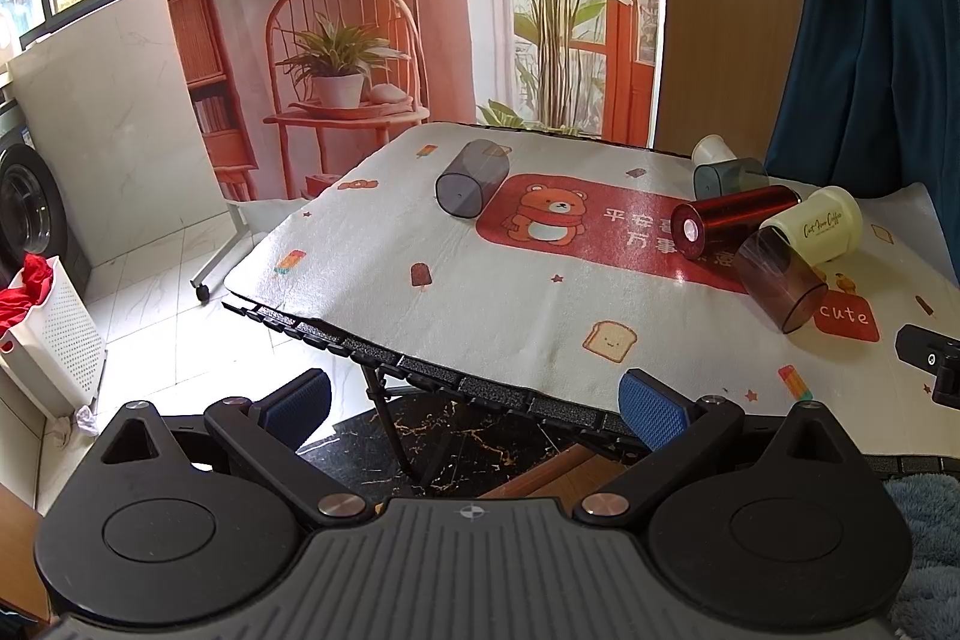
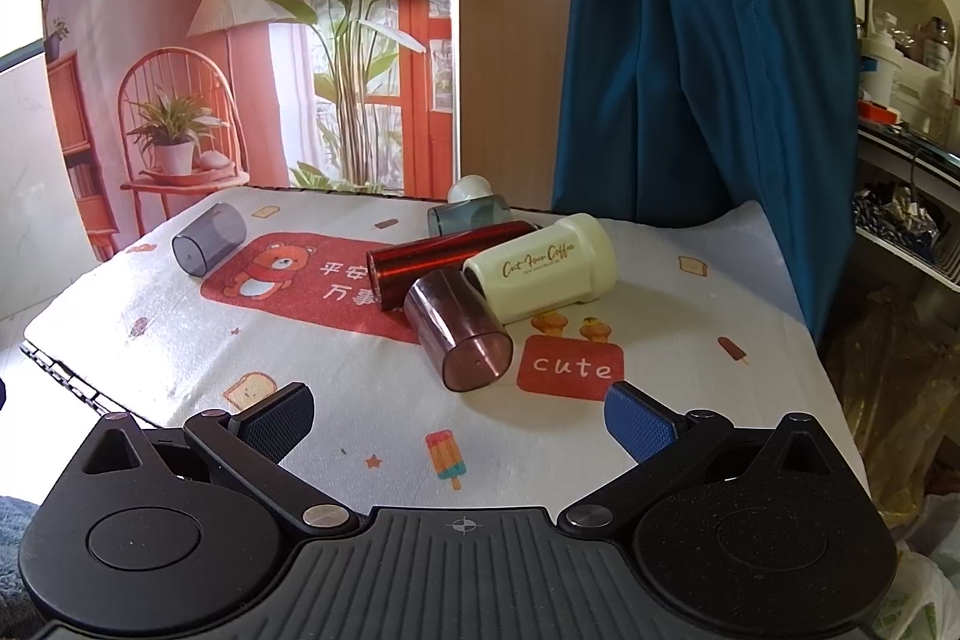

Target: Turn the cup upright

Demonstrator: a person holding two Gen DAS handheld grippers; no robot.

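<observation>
Both grippers, left [image 1: 474,400] and right [image 2: 459,421], hovering wide open and empty, brown cup [image 2: 459,334] lying sideways at right gripper's twelve o'clock, touching cream cup [image 2: 543,268]

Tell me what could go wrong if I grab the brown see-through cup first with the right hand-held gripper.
1. The brown translucent cup lies on its side against the cream coffee cup and the red metallic tumbler; lifting it may set those rolling.
2. Its smooth round wall could slip between the open right hand-held gripper pads.
3. The printed mat overhangs the table edge, so dragging could shift it.
</observation>
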